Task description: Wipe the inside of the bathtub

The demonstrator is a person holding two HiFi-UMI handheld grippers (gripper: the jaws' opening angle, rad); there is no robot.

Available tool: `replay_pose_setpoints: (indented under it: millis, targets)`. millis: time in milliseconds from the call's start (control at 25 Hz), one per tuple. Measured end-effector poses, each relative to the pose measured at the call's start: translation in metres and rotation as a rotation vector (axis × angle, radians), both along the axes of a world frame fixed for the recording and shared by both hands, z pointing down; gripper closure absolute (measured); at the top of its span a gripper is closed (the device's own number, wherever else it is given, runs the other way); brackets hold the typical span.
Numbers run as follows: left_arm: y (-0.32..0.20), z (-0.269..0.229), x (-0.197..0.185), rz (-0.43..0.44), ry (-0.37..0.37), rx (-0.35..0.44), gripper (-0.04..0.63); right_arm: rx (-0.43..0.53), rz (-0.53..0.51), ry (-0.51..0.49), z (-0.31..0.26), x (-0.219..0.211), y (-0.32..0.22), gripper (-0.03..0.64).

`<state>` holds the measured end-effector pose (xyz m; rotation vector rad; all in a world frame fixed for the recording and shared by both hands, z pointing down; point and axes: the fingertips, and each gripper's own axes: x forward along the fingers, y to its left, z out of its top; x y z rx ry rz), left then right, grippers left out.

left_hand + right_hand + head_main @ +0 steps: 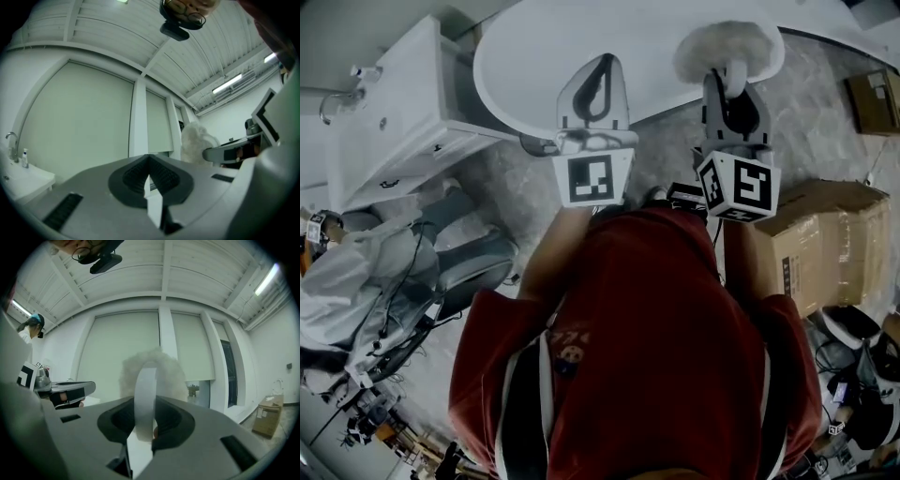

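Observation:
The white oval bathtub (pixel 581 66) lies at the top of the head view, in front of the person. My right gripper (pixel 733 89) is shut on the white strap handle (pixel 145 397) of a fluffy white wiping pad (pixel 727 49), held raised near the tub's right rim. The same pad (pixel 150 373) rises just beyond the jaws in the right gripper view. My left gripper (pixel 592 94) is held up beside it, jaws shut with nothing between them (pixel 149 174). Both grippers point upward at a wall and ceiling. The pad (pixel 196 140) also shows at the right of the left gripper view.
A white washbasin cabinet (pixel 403 112) stands left of the tub. Cardboard boxes (pixel 825 239) sit on the marbled floor at the right, another box (pixel 874 98) further back. Cables and covered gear (pixel 384 300) crowd the left. A person in a red top fills the lower middle.

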<state>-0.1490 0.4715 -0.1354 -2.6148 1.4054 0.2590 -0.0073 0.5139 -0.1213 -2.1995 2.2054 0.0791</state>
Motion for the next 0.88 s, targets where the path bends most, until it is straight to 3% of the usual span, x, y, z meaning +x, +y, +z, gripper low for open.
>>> replay_pose_setpoints:
  millis: [80, 320, 880]
  targets:
    - [0.009, 0.002, 0.006, 0.004, -0.003, 0.002, 0.580, 0.002, -0.003, 0.003, 0.003, 0.002, 0.009, 0.526]
    - [-0.056, 0.004, -0.037, 0.027, -0.008, -0.031, 0.580, -0.008, -0.012, 0.041, 0.003, -0.052, -0.061, 0.525]
    - [-0.044, -0.003, -0.007, 0.021, -0.010, -0.025, 0.580, 0.000, -0.024, 0.039, 0.002, -0.028, -0.056, 0.526]
